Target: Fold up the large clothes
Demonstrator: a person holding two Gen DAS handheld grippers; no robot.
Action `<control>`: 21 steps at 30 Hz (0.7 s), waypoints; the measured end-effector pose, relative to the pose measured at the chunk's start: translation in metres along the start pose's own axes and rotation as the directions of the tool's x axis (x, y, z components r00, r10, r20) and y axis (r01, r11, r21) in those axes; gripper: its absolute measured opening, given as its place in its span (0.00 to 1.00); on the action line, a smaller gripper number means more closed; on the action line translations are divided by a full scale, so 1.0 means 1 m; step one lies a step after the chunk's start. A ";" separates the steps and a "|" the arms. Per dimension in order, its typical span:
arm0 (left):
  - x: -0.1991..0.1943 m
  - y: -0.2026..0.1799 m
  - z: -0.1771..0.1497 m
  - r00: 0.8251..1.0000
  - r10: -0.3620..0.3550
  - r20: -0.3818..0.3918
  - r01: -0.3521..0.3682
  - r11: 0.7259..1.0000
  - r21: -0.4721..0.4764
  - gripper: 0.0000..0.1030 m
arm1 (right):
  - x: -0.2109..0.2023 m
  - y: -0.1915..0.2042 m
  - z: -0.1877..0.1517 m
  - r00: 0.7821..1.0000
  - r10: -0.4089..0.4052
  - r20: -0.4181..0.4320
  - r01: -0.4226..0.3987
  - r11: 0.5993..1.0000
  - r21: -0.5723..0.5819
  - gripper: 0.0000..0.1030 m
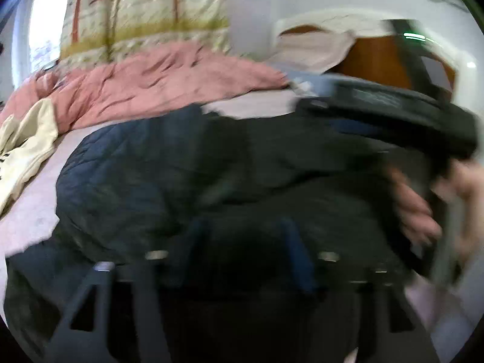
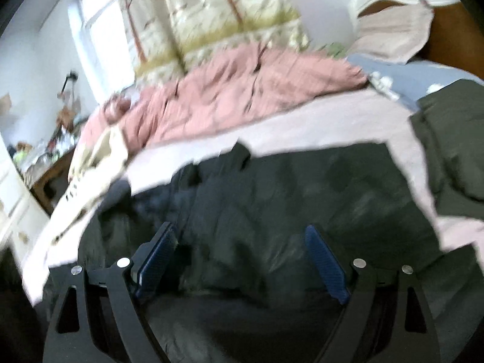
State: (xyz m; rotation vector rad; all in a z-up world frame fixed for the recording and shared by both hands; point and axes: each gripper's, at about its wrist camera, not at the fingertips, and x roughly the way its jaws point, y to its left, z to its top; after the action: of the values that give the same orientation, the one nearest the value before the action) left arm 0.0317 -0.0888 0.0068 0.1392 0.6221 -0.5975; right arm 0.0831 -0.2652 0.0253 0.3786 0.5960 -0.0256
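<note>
A large dark navy padded garment [image 1: 151, 175] lies spread over the pale pink bed sheet [image 1: 27, 217]. In the blurred left wrist view my left gripper [image 1: 242, 224] hovers over its near part. Its blue-padded fingers [image 1: 292, 239] stand apart, with no cloth pinched between them. At that view's right edge a person's hand [image 1: 417, 205] holds the other black gripper body [image 1: 393, 112]. In the right wrist view my right gripper [image 2: 239, 228] stands wide open just above the same garment [image 2: 287, 187], its pads [image 2: 325, 263] gripping nothing.
A rumpled pink quilt [image 1: 166, 81] fills the far side of the bed. A cream garment [image 1: 27, 145] lies at the left. A dark olive garment [image 2: 453, 145] lies at the right, below a wooden headboard [image 2: 453, 36]. A cluttered table [image 2: 45, 157] stands beyond the bed's left edge.
</note>
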 end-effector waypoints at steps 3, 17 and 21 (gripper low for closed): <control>-0.027 -0.009 -0.013 0.998 -0.015 0.061 0.015 1.000 -0.010 0.64 | -0.003 -0.005 0.006 0.998 0.063 -0.024 -0.062 0.998 0.015 0.86; -0.015 0.146 0.021 0.921 0.361 -0.149 -0.386 0.786 -0.483 0.57 | -0.032 0.019 0.005 0.998 0.049 0.039 -0.044 0.993 -0.108 0.86; -0.006 0.134 0.006 0.972 0.224 -0.067 -0.221 0.784 -0.580 0.45 | -0.027 0.025 0.002 0.999 0.044 0.017 -0.042 0.989 -0.144 0.86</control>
State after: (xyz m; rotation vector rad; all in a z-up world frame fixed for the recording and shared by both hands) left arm 0.1068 0.0231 0.0080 -0.3702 0.7480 -0.1534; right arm 0.0653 -0.2453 0.0499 0.2508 0.5659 0.0547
